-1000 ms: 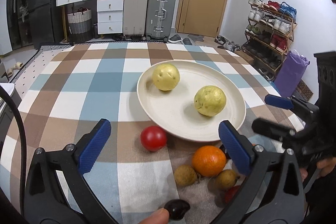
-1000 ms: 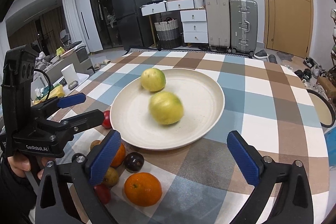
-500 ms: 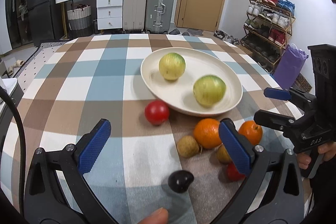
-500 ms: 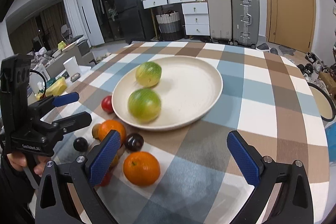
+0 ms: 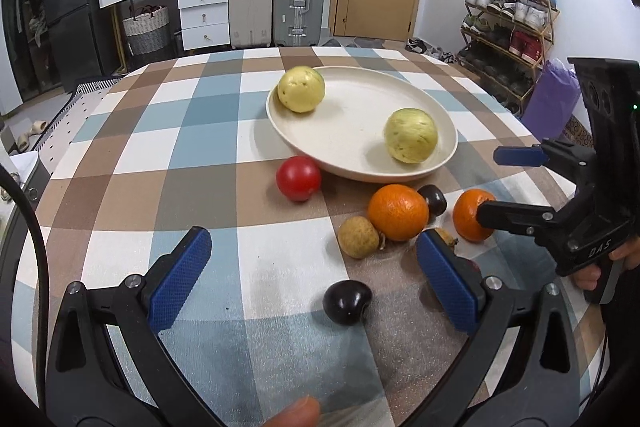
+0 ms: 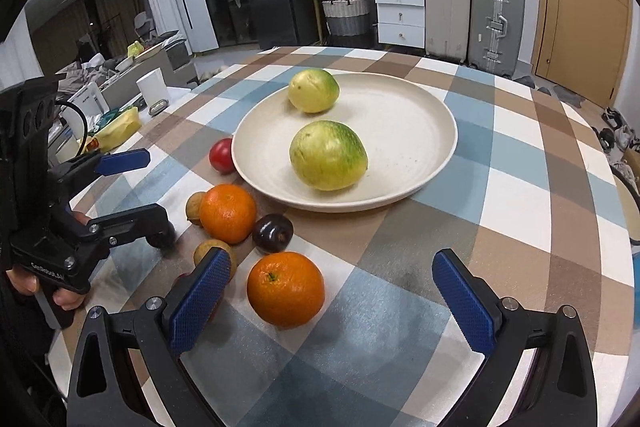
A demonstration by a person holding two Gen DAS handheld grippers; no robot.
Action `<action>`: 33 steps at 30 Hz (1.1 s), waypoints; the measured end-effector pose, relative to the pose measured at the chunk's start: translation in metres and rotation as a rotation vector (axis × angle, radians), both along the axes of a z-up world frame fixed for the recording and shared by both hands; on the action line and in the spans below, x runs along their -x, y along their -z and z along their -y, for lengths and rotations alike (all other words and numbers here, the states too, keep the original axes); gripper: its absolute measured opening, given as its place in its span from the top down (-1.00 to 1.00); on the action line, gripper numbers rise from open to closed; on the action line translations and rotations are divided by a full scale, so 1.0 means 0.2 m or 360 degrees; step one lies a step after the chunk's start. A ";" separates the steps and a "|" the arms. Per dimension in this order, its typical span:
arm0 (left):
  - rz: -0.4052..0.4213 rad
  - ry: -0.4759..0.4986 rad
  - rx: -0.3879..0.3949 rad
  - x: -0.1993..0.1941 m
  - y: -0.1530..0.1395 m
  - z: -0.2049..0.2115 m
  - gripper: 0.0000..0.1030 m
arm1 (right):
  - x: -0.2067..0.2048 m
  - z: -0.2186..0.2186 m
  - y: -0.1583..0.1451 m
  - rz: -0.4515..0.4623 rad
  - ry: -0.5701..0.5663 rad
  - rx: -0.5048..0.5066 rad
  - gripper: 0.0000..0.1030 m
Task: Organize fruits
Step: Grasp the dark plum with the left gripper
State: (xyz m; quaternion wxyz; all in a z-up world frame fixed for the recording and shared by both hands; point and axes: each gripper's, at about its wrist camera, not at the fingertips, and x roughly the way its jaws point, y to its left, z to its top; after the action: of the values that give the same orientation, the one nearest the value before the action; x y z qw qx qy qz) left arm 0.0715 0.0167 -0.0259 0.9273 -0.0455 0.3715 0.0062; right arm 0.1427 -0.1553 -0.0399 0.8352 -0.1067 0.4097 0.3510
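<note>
Two guavas (image 6: 328, 155) on plate (image 6: 420, 115); oranges (image 6: 285, 289) (tomato (image 5: 298, 178) too) outside.

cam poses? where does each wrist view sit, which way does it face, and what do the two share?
Left wrist: low over the near table edge, facing the plate; shows the open left gripper, a fingertip, and the right gripper at right.
Right wrist: further right, facing the plate; shows the open right gripper and, at left, the left gripper.
Shared: plate, both green-yellow fruits, oranges, the table's checked cloth.
</note>
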 end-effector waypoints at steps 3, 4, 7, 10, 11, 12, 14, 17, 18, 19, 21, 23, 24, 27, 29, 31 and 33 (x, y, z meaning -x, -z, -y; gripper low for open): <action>-0.0043 0.0013 0.0003 0.00 0.02 0.00 -0.99 | 0.00 0.01 0.00 -0.0006 -0.0025 0.0025 -1.00; -0.0051 0.0015 0.0008 0.00 0.02 -0.01 -0.98 | 0.00 0.01 0.00 -0.0009 -0.0028 0.0023 -1.00; -0.0099 0.0032 0.0028 0.00 0.04 -0.02 -0.98 | -0.01 0.02 0.00 -0.0037 -0.0045 0.0007 -1.00; -0.0150 0.0055 0.0041 -0.01 0.06 -0.01 -0.98 | -0.01 0.02 0.01 -0.0058 -0.0067 0.0004 -0.99; -0.0161 0.0063 0.0040 -0.01 0.07 -0.01 -0.98 | 0.00 0.02 0.01 -0.0064 -0.0075 0.0004 -0.99; -0.0172 0.0068 0.0032 -0.02 0.08 0.00 -0.98 | 0.00 0.02 0.01 -0.0067 -0.0081 0.0010 -0.98; -0.0174 0.0066 0.0019 -0.02 0.08 0.00 -0.99 | 0.00 0.01 0.02 -0.0069 -0.0095 0.0019 -0.98; -0.0175 0.0050 0.0012 -0.02 0.08 0.00 -0.98 | 0.02 0.00 0.02 -0.0077 -0.0130 0.0041 -0.92; -0.0180 0.0052 0.0011 -0.02 0.08 0.00 -0.98 | 0.02 -0.01 0.03 -0.0073 -0.0136 0.0056 -0.90; -0.0191 0.0059 0.0002 -0.02 0.09 0.00 -0.98 | 0.03 -0.02 0.04 -0.0072 -0.0146 0.0075 -0.89; -0.0214 0.0082 -0.0018 -0.02 0.10 0.01 -0.99 | 0.03 -0.03 0.04 -0.0076 -0.0157 0.0084 -0.74; -0.0231 0.0105 -0.0055 -0.02 0.11 0.02 -0.99 | 0.04 -0.03 0.04 -0.0075 -0.0162 0.0090 -0.72; -0.0238 0.0114 -0.0078 -0.02 0.11 0.03 -0.98 | 0.04 -0.03 0.04 -0.0076 -0.0166 0.0091 -0.72; -0.0245 0.0124 -0.0115 -0.02 0.11 0.03 -0.98 | 0.04 -0.03 0.05 -0.0079 -0.0176 0.0094 -0.65; -0.0263 0.0154 -0.0126 -0.01 0.12 0.03 -0.92 | 0.04 -0.03 0.05 -0.0081 -0.0185 0.0096 -0.61; -0.0281 0.0187 -0.0125 0.00 0.13 0.03 -0.83 | 0.04 -0.03 0.05 -0.0083 -0.0192 0.0096 -0.60; -0.0279 0.0217 -0.0091 0.01 0.13 0.02 -0.72 | 0.04 -0.03 0.05 -0.0084 -0.0200 0.0096 -0.56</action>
State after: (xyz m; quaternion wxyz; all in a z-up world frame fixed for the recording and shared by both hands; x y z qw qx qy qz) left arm 0.0690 0.0126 -0.0521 0.8904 0.0071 0.4532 -0.0422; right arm 0.1341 -0.1499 -0.0492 0.7968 -0.1481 0.4345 0.3930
